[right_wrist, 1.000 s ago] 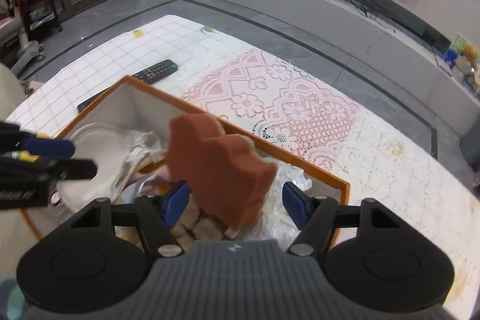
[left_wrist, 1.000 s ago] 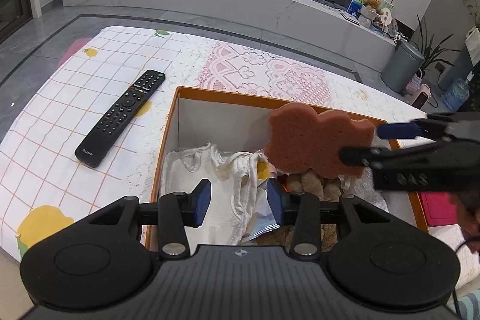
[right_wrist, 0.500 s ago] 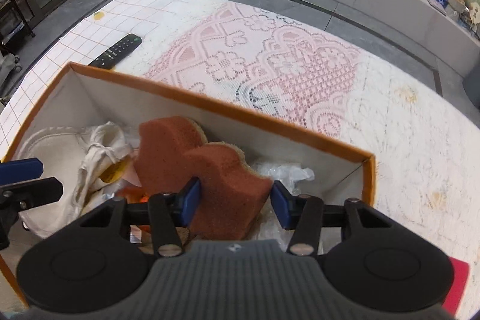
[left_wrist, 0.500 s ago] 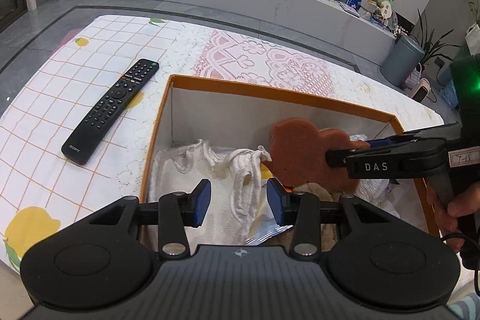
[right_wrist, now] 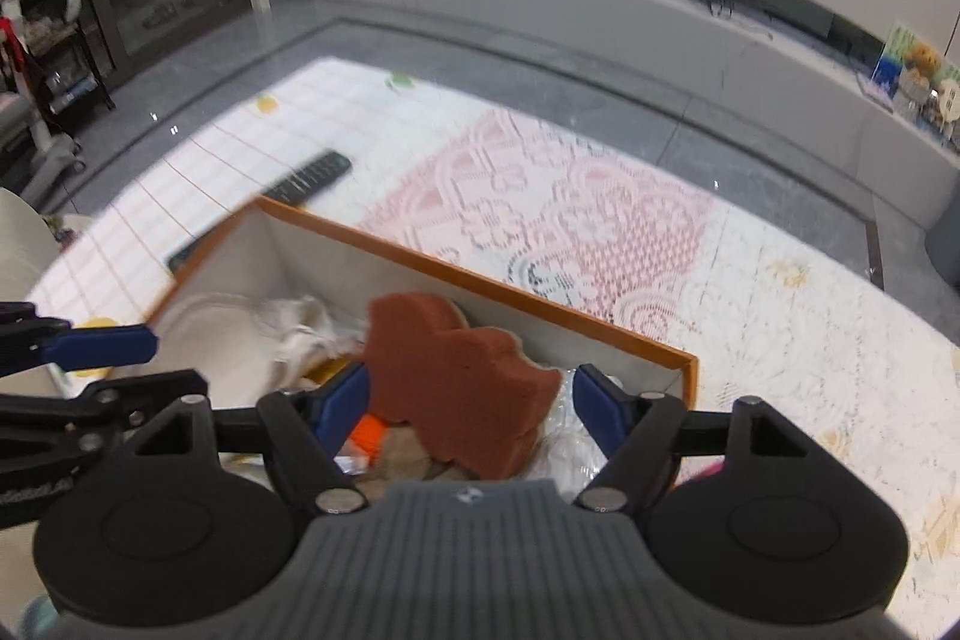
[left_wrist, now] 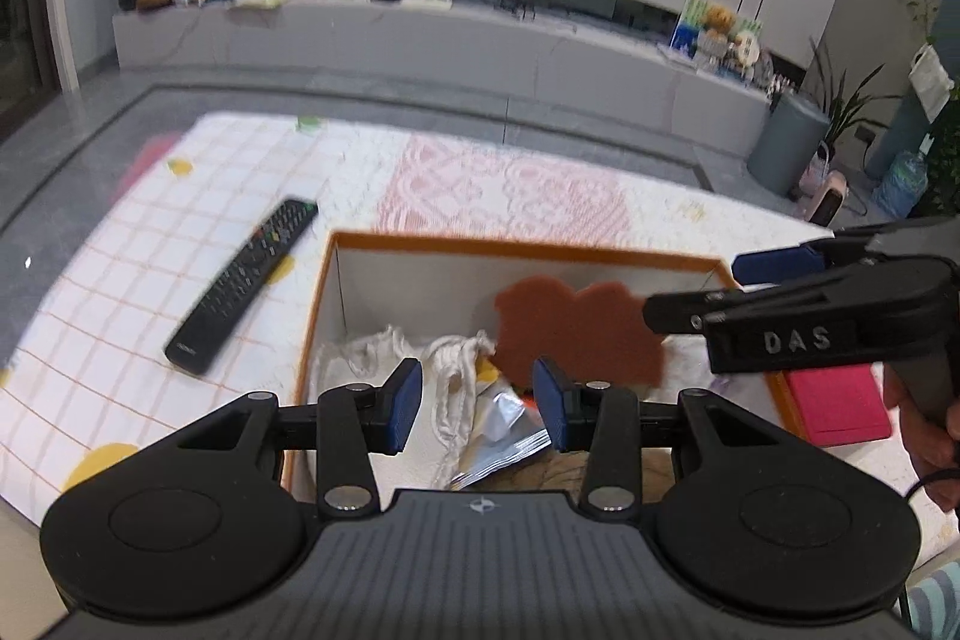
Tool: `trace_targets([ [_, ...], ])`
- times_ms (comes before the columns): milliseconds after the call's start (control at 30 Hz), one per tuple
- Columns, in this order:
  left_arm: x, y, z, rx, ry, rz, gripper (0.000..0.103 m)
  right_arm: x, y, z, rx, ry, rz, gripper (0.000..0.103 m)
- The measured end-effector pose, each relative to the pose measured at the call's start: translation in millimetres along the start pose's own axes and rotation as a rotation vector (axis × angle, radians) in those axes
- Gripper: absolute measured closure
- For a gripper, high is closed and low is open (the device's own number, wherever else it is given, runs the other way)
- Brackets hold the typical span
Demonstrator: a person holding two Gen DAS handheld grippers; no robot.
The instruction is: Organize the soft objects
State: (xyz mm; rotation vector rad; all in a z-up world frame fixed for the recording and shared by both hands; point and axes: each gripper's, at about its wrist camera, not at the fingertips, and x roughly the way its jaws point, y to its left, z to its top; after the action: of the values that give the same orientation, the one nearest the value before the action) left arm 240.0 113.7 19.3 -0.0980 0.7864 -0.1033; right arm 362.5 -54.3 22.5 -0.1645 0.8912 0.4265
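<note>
A brown bear-shaped sponge point(right_wrist: 462, 388) stands in the orange-rimmed box point(right_wrist: 480, 280), on a heap of soft things. My right gripper point(right_wrist: 471, 400) is open around it, with the left pad near it and the right pad apart. In the left wrist view the sponge point(left_wrist: 576, 334) sits at the box's point(left_wrist: 522, 244) right side, with the right gripper point(left_wrist: 690, 292) beside it. My left gripper point(left_wrist: 477, 403) is open and empty over white cloth point(left_wrist: 384, 358) and a foil packet point(left_wrist: 504, 430).
A black remote point(left_wrist: 246, 283) lies on the checked tablecloth left of the box. A pink flat object point(left_wrist: 834, 400) lies right of the box. The lace cloth point(right_wrist: 570, 214) covers the table beyond. A long TV console stands behind.
The right gripper lowered the sponge into the box, then opened and let it go. Both grippers have lifted and pulled back a little.
</note>
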Motion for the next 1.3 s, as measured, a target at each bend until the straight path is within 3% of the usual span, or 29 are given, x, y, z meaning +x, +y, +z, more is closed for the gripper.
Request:
trace_targets([
  [333, -78, -36, -15, 0.073, -0.176, 0.003, 0.055, -124, 12, -44, 0.01, -0.165, -0.053, 0.029],
  [533, -118, -54, -34, 0.096, -0.271, 0.02, 0.045, -189, 16, -86, 0.006, -0.245, -0.085, 0.027],
  [667, -137, -62, -50, 0.111, -0.327, 0.042, 0.037, -222, 18, -118, 0.041, -0.299, -0.095, 0.019],
  [1000, -155, -73, -105, 0.085, -0.342, 0.029, 0.028, -263, 34, -203, 0.17, -0.354, -0.121, 0.016],
  [1167, -161, -74, -127, 0.035, -0.379, 0.038, 0.011, -266, 40, -243, 0.237, -0.389, -0.161, 0.015],
  [1300, -162, -69, -142, -0.015, -0.367, 0.04, 0.011, -260, 36, -263, 0.316, -0.377, -0.177, 0.014],
])
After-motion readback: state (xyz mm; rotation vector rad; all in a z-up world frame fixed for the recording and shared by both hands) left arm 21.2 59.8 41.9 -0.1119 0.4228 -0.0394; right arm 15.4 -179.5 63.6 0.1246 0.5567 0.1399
